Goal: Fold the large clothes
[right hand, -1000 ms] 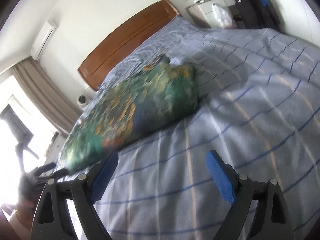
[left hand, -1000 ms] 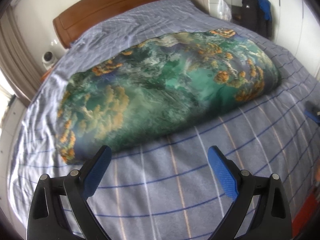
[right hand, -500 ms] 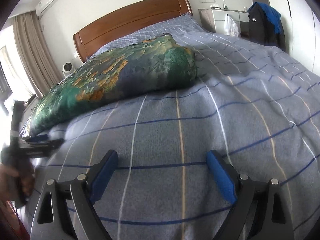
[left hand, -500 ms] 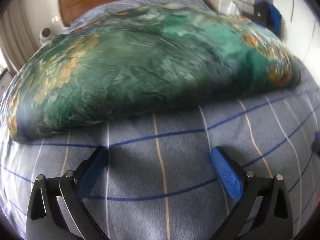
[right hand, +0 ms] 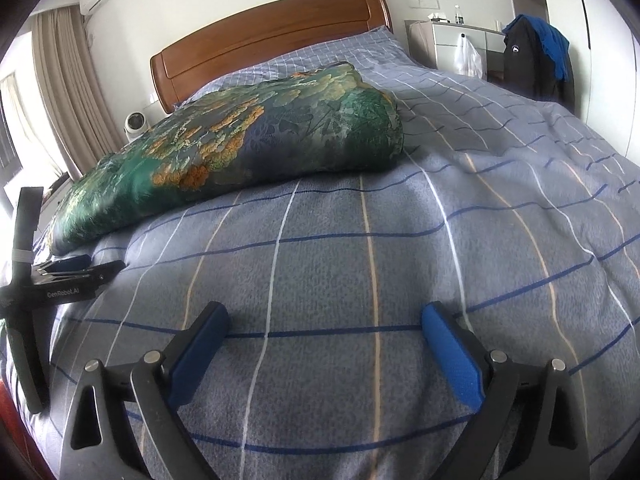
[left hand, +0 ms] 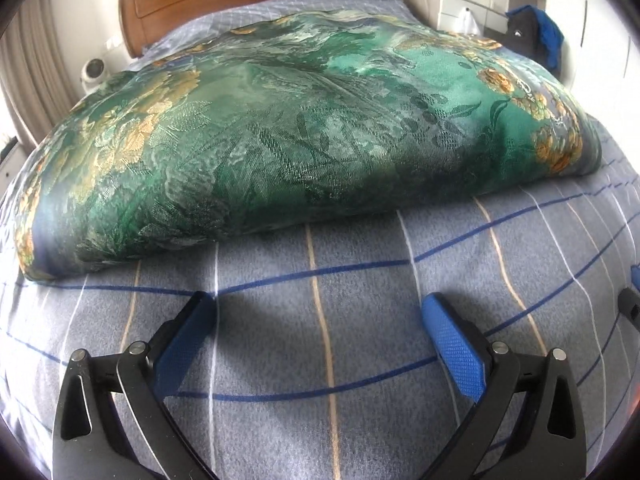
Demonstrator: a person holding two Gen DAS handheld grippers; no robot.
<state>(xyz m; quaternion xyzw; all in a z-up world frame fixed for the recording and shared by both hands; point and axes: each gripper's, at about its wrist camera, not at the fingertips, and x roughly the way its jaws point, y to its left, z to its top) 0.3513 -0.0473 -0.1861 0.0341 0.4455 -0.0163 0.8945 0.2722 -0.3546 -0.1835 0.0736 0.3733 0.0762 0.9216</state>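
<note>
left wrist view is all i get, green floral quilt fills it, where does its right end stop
Observer: The green floral quilt ends about mid-bed; bare checked bedspread lies to its right.
Operator: right gripper open?
Observer: Yes, the right gripper is open and empty over the bedspread.
Operator: is my left gripper on the quilt
Observer: No, the left gripper sits just short of the quilt's near-left corner.
</note>
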